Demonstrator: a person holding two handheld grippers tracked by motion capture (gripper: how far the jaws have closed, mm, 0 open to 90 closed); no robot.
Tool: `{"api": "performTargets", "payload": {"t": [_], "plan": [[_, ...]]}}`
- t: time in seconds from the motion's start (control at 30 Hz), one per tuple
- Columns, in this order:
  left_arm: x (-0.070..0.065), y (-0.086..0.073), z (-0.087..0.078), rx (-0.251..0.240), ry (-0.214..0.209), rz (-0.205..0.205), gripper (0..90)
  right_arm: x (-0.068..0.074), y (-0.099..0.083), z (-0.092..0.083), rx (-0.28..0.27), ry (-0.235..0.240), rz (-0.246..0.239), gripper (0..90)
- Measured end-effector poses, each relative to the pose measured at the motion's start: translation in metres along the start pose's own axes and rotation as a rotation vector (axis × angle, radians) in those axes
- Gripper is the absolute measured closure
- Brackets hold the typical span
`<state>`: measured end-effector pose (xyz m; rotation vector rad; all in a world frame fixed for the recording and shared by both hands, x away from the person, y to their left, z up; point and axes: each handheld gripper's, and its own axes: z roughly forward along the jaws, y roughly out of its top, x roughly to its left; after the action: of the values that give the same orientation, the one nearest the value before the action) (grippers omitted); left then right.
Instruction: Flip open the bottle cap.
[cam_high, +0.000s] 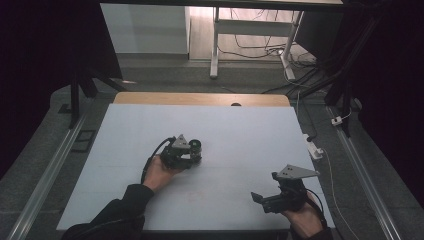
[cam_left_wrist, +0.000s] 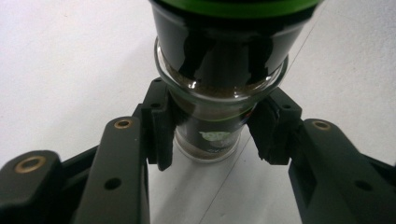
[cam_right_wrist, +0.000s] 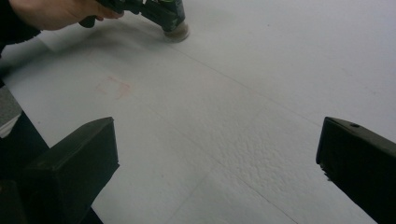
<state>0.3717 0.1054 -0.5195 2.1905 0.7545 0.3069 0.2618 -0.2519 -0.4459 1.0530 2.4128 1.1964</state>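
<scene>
Had left gripper (cam_left_wrist: 212, 130) clamped on small glass jar (cam_left_wrist: 219, 93), pads pressing its narrow lower body; jar stood upright on white table (cam_high: 235, 130), near middle. Kept right gripper (cam_right_wrist: 217, 154) well apart toward near right corner, jaws spread wide, nothing between.

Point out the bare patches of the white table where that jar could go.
Bare: the table beyond the jar up to the wooden strip, and between the left tool and the right tool. Crowded just around the jar.
</scene>
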Motion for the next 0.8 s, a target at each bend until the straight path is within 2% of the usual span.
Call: {"api": "performTargets", "payload": {"t": [0.63, 0.8], "plan": [[-0.001, 0.000, 0.000, 0.003, 0.005, -0.005, 53.6, 0.015, 0.032, 0.029, -0.038, 0.060, -0.037, 0.0], [-0.001, 0.001, 0.000, 0.006, 0.007, -0.009, 53.6, 0.021, 0.039, 0.039, -0.033, 0.078, -0.089, 0.0]]}}
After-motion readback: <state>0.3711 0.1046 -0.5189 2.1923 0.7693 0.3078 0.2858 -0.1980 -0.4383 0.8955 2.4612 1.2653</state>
